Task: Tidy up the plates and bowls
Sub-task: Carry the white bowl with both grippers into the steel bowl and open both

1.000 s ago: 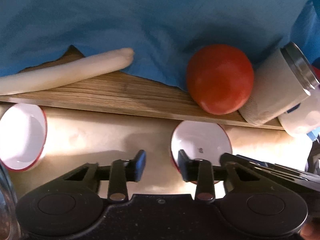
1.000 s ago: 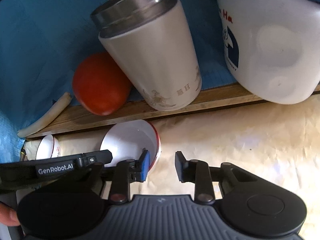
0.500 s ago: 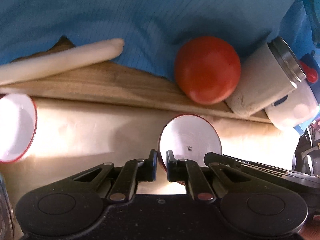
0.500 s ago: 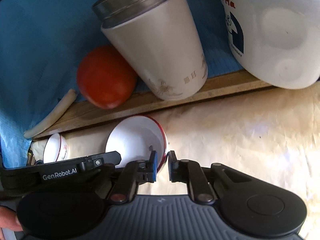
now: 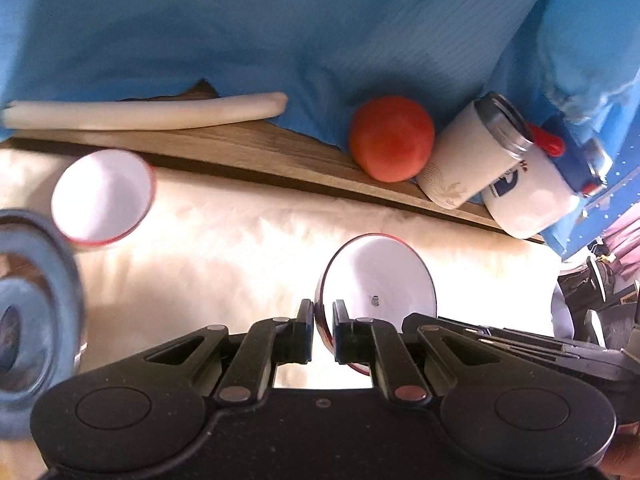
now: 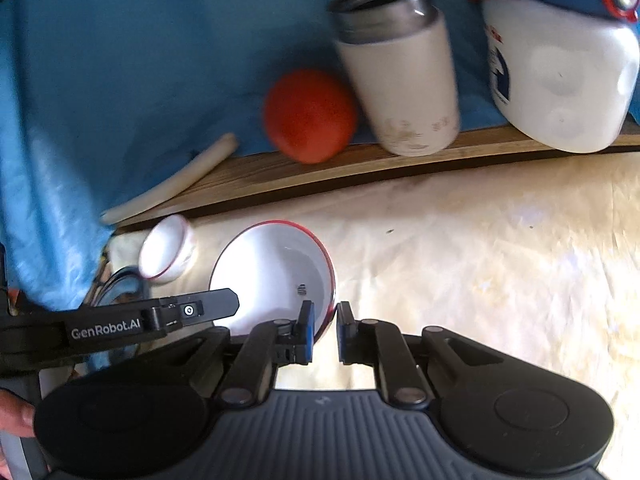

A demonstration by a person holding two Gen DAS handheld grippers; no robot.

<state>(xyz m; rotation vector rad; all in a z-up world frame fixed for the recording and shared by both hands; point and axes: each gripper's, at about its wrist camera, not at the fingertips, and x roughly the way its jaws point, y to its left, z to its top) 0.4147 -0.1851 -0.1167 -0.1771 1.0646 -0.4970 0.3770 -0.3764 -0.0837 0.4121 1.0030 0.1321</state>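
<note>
On the cream-papered surface [image 5: 240, 248], a small white bowl [image 5: 102, 196] with a thin red rim stands at far left, near the edge of a wooden board [image 5: 256, 152]. Toward the center, a larger white bowl [image 5: 378, 276], also red-rimmed and bearing a small dark mark inside, is tipped up on edge. The left gripper [image 5: 320, 330] is nearly closed, its two fingers pinching the near-left part of that rim. In the right wrist view the right gripper [image 6: 323, 330] likewise clamps the bowl's right rim, one blue pad inside and the other finger outside. Behind, on the board against blue cloth [image 5: 280, 32], sit a white stick [image 5: 152, 114], a red tomato [image 5: 392, 138], a white tumbler [image 5: 468, 164] and a white jug [image 6: 560, 76].
</note>
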